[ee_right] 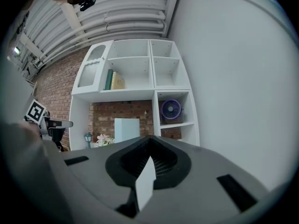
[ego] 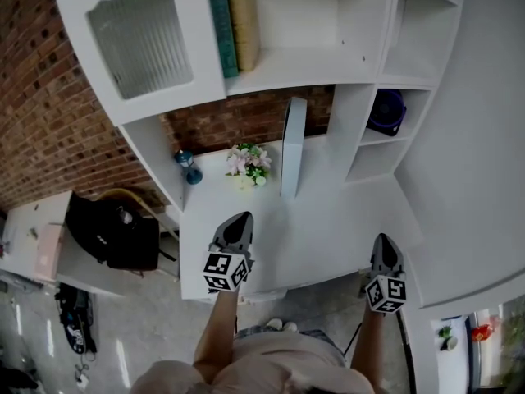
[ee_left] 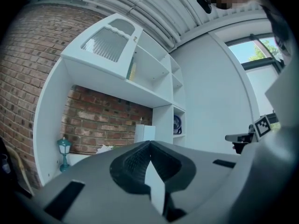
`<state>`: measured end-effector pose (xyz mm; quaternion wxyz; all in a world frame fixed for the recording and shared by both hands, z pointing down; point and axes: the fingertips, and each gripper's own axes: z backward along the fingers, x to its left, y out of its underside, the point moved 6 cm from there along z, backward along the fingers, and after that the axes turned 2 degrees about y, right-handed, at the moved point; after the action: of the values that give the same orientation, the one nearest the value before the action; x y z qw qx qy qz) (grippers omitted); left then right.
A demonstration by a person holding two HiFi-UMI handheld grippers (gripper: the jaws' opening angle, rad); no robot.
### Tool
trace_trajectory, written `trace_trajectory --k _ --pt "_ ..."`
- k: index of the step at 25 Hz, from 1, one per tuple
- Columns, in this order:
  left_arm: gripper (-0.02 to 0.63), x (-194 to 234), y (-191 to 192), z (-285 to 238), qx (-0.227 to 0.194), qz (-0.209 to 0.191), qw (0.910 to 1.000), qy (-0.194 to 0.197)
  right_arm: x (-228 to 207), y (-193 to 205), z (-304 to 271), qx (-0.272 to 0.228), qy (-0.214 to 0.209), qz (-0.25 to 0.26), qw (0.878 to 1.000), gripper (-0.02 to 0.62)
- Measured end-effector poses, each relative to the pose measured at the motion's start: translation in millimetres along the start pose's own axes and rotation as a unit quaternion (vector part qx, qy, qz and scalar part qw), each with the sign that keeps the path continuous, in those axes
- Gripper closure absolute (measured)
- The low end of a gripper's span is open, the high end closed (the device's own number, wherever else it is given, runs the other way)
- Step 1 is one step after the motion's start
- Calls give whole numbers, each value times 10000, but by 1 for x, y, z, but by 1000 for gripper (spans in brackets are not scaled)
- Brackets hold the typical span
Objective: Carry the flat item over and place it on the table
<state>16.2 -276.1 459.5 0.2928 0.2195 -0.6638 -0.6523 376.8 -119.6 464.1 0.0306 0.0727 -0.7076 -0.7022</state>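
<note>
At the back edge of the desk [ego: 328, 232], the panel [ego: 293, 146] stands upright, flowers [ego: 250, 164] just beside it. The left gripper [ego: 239, 220] hangs over the front left corner and the right gripper [ego: 385, 242] over the front right, both closed on nothing.

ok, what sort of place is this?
Probably a home-style room, maybe staged: white shelf unit against a red brick wall, holding two upright books, a pink flower arrangement and a purple fan.
</note>
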Motion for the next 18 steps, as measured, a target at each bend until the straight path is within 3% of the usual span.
trace_trajectory --k 18 --pt "578 -2 -2 5 3 27 9999 129 -16 4 22 61 499 69 9987 580"
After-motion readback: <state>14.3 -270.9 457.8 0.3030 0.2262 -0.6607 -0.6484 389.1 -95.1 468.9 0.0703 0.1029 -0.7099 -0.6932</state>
